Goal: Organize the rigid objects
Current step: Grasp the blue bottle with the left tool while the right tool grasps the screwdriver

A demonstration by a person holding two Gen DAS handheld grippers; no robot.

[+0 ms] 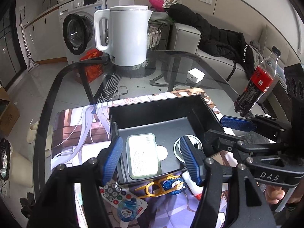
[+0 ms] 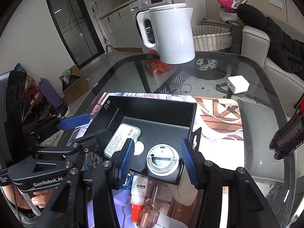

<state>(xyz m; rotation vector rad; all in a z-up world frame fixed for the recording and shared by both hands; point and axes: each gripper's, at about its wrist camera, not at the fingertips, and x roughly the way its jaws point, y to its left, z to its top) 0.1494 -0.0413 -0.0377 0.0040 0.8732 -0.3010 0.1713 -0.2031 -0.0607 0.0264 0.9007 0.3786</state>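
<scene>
Round silver case [image 2: 162, 159] in black box [image 2: 152, 104], between spread right tongs [image 2: 158, 160], apparently untouched.

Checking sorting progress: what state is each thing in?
Left gripper: jaws open, empty.
Right gripper: jaws open, empty.
Box: open, on the mat.
White case: flat in the box.
Round case: in the box.
Glue: outside, lying down.
Screwdriver: outside.
Remote: outside.
Bottle: upright, capped.

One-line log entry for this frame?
left gripper: open, over white tin | right gripper: open, over round device | both in black box
</scene>
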